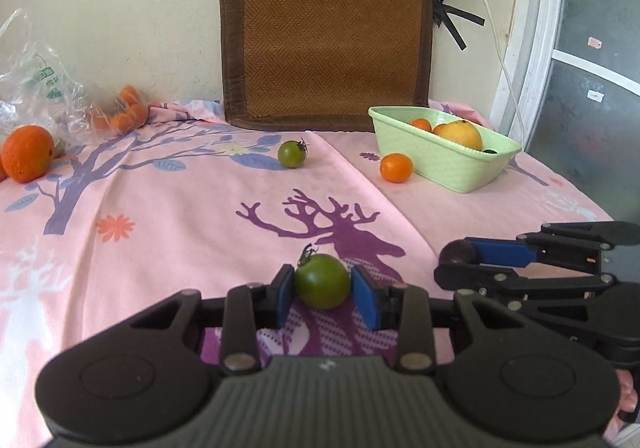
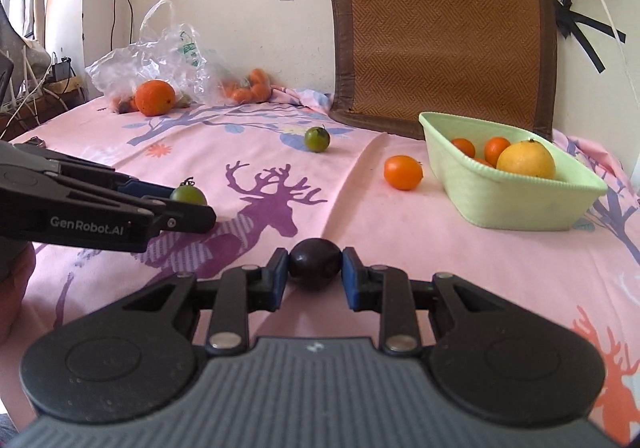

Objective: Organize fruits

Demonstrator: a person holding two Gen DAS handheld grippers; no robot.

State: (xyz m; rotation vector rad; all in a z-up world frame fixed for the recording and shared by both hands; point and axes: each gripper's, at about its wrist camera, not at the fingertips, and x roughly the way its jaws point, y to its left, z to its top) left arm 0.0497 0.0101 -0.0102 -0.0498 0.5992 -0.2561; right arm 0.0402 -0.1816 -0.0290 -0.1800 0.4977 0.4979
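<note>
Left gripper (image 1: 322, 290) closed on a green tomato (image 1: 322, 280), blue pads (image 1: 285, 294) pressed to both sides of it, little dark stem poking up at the top. Right gripper (image 2: 315, 268) closed on a small dark purple fruit (image 2: 315, 263), pinched tight between its own blue pads (image 2: 349, 280). Both fruits held low over a pink cloth (image 1: 168, 232) with a purple deer print (image 1: 340, 232) right under the left fingers. Off to the right of the left fingers, the right gripper again, side on, with the dark fruit at its tip. Off to the left of the right fingers, the left gripper side on, the green tomato peeking out past its tip. Straight ahead of the left fingers, far off, a second green tomato (image 1: 292, 153) alone on the cloth. Ahead and to the right of both pairs of fingers, a light green basket (image 2: 516, 203) with a big yellow fruit (image 2: 526, 159) and a few small orange ones inside. Just beside the basket, on its left, one small orange fruit (image 2: 403, 172) on the cloth, close to the wall of the basket. Far ahead and to the left, a big orange (image 2: 154, 97) next to a crinkly clear plastic bag (image 2: 160, 55). Behind it all, a brown woven mat (image 1: 326, 35) leaning up against the wall.
</note>
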